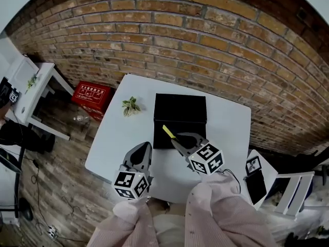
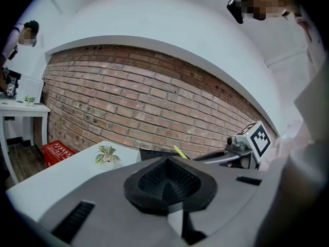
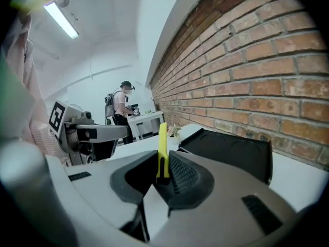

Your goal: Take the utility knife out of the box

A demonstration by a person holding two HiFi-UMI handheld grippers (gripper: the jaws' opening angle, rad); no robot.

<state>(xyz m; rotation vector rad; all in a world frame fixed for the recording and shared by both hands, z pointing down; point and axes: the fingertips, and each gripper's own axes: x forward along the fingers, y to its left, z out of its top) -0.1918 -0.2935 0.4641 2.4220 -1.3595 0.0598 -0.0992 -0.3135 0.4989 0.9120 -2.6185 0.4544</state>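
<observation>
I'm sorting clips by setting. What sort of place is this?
Probably an indoor workroom or lab set up for recordings: a white table by a bare brick wall, a second white table alongside, and another person working there.

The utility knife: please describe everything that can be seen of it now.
The utility knife is a slim, flat yellow bar that looks like plastic, dark at its gripped end. No blade can be made out. The right gripper is shut on that end, its ribbed pads on both flat sides; the rest sticks straight out beyond the jaws. In the head view it shows over the near edge of the black box. Nothing else appears to touch it.
</observation>
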